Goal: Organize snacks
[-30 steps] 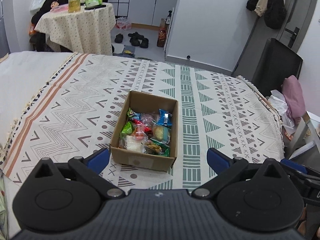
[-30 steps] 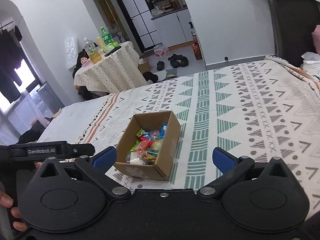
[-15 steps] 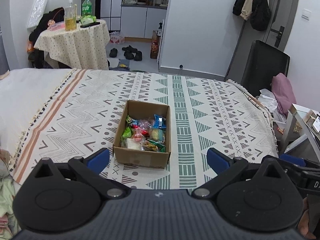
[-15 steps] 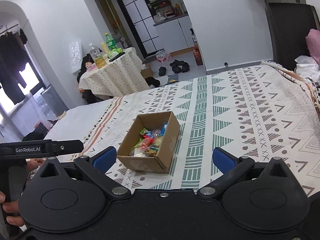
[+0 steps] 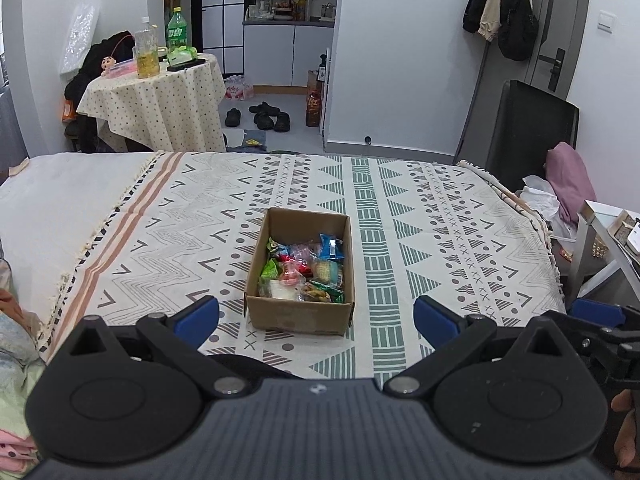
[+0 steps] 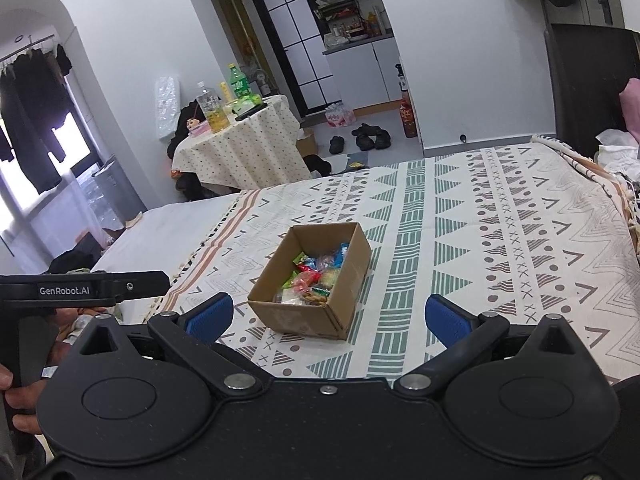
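The box (image 5: 301,270) sits on the bed (image 5: 440,216), snacks (image 5: 304,270) piled inside it and none visible loose on the cover. Both the left gripper (image 5: 316,318) and right gripper (image 6: 327,316) hang wide and empty, short of the box. The sorting looks done, or not begun.

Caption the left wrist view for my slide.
Open left gripper faces a cardboard box of snacks on a patterned cloth.
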`<state>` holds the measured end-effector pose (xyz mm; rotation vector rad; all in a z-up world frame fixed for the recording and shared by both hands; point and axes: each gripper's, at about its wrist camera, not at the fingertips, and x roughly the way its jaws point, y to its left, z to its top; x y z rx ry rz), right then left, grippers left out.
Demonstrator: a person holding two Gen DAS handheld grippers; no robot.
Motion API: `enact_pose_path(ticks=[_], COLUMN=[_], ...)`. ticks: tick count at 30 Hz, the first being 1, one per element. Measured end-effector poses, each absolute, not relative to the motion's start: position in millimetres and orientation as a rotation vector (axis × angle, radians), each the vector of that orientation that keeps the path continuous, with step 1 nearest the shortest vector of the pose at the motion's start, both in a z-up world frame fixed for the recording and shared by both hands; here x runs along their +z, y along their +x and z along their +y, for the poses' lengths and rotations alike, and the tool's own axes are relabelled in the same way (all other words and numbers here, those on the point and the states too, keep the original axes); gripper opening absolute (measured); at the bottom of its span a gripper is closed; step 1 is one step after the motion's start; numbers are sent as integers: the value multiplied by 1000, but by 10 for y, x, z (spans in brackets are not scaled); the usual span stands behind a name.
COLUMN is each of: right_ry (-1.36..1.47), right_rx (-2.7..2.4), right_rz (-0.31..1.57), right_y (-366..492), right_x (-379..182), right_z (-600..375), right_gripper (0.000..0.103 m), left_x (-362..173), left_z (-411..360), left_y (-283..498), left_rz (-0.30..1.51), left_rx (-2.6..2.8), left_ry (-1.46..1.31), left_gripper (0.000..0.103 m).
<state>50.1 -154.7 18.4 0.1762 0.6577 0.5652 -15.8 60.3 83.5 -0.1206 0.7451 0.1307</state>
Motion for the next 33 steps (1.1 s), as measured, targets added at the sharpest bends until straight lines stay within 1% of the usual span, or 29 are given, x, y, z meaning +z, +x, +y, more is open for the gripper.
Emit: enact_pose_path(ticks=[33], right_ry=[143], right_rx=[560], right_rz=[646], right_y=[478], right_x=[277], right_z=[-1513], right_gripper=[103], left_x=[860], left_z=[690], left_y=[-205], left_rz=[736], left_rx=[137], left_ry=[-127], left_gripper=[103])
